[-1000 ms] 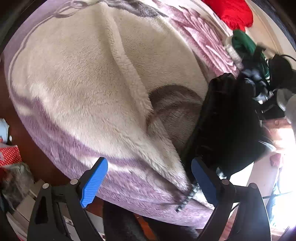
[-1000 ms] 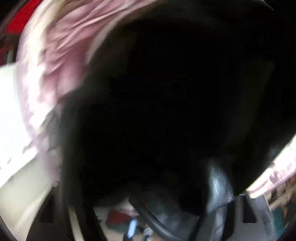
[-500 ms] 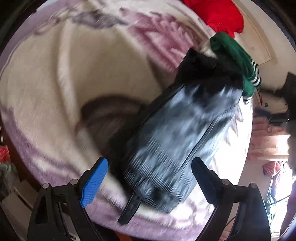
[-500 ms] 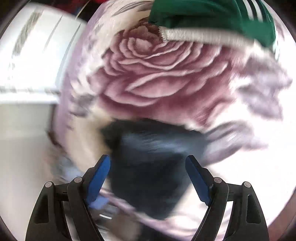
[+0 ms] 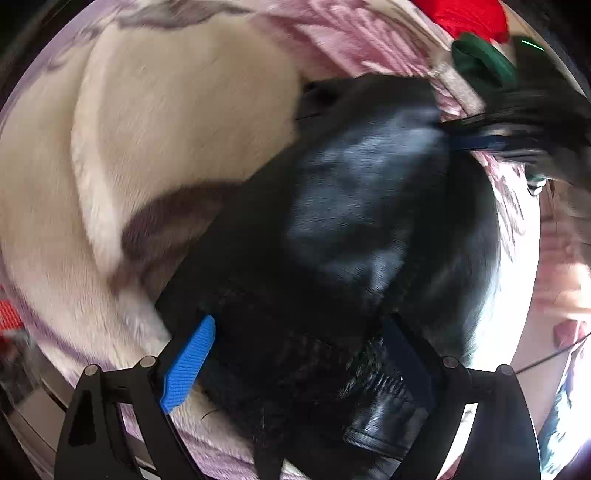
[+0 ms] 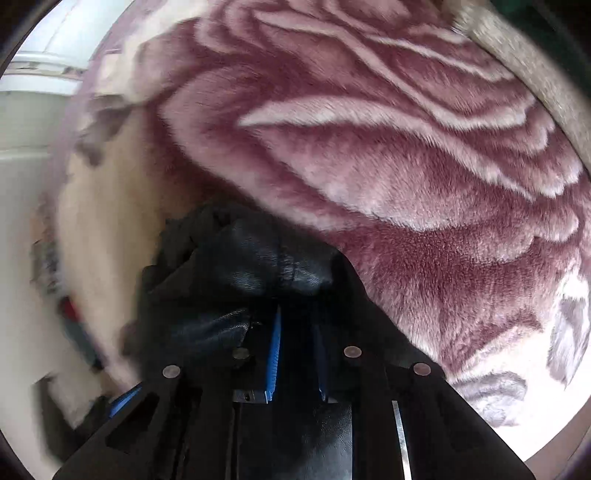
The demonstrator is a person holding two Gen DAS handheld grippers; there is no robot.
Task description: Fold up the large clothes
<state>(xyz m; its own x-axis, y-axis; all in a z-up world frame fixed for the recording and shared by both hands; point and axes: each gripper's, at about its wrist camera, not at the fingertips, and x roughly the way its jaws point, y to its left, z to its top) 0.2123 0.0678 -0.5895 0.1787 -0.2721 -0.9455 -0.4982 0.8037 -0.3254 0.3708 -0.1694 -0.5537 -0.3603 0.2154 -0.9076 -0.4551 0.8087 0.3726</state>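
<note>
A black leather jacket (image 5: 351, 229) lies on a plush cream and purple rose blanket (image 5: 155, 122). My left gripper (image 5: 299, 365) is open, its blue pads (image 5: 188, 365) straddling the jacket's ribbed hem. My right gripper (image 6: 295, 350) is shut on a bunched fold of the jacket (image 6: 255, 266), and shows blurred at the jacket's far end in the left wrist view (image 5: 491, 136).
A green garment (image 5: 480, 62) and a red one (image 5: 465, 18) lie at the far edge of the blanket. The rose pattern (image 6: 388, 147) fills the right wrist view. The bed's edge and floor clutter show at the left (image 5: 11, 332).
My right gripper has closed on the jacket's far end. My left gripper has moved forward so its open pads straddle the hem.
</note>
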